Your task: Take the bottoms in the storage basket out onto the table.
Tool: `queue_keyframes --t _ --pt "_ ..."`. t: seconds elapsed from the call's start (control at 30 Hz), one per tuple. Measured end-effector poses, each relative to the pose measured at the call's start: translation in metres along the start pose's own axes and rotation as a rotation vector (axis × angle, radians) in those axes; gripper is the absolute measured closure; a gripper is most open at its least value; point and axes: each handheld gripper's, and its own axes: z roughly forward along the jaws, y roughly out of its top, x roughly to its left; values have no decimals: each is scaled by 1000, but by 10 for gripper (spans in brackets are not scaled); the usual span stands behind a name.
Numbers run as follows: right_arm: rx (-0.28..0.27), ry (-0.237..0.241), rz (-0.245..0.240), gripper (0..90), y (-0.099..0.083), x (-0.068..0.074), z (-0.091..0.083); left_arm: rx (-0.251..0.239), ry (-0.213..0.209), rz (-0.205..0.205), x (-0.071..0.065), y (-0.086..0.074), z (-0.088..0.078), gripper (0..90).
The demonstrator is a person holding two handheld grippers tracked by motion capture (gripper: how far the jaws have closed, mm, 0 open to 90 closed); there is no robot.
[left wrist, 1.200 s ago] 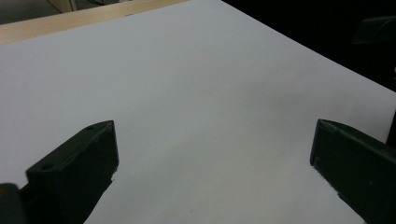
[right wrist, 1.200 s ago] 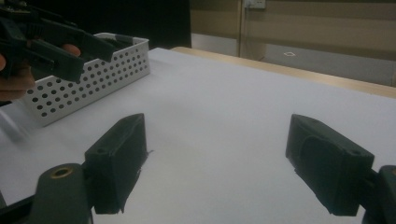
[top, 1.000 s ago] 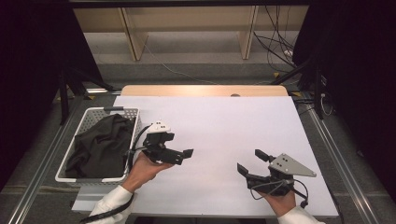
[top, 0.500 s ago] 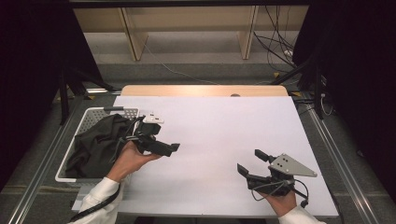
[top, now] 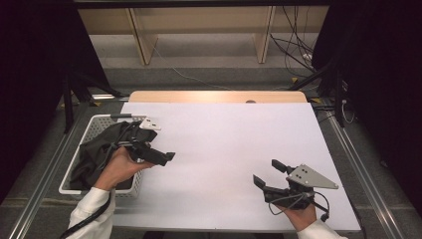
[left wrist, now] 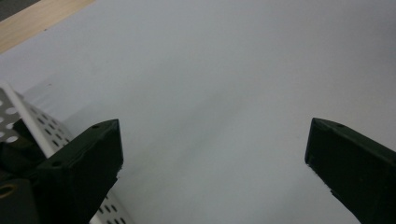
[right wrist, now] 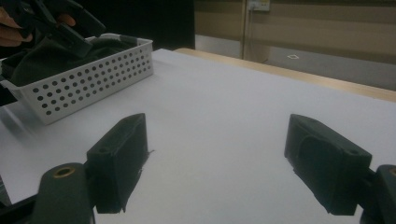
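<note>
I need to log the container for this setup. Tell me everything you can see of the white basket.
The basket is a white rectangular bin, plastic by its look, with walls pierced by rows of round holes and a plain rim. It stands upright at the left edge of the white table. A dark cloth is heaped inside, reaching the rim. The left gripper, jaws open, hovers beside its right wall, with the hand over the basket. Whether the hand touches the cloth cannot be told.

cloth in basket, basket at table's left edge
</note>
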Motion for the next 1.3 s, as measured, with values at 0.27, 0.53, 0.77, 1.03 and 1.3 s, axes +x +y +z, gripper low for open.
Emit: queue_keyframes --t 0.27,0.53,0.77,1.03,1.3 --pt "-1 2 -7 224 0 1 0 3 74 -62 28 -10 -22 36" --pt "-4 5 -10 227 0 1 0 -6 150 -129 57 -22 -45 39" --pt "2 5 -14 229 0 1 0 16 231 -192 78 -34 -63 39" --pt "9 6 -16 232 -1 2 1 74 265 -261 100 -51 -65 40" --pt "13 8 -23 232 -1 3 2 207 245 -304 112 -64 -46 39"
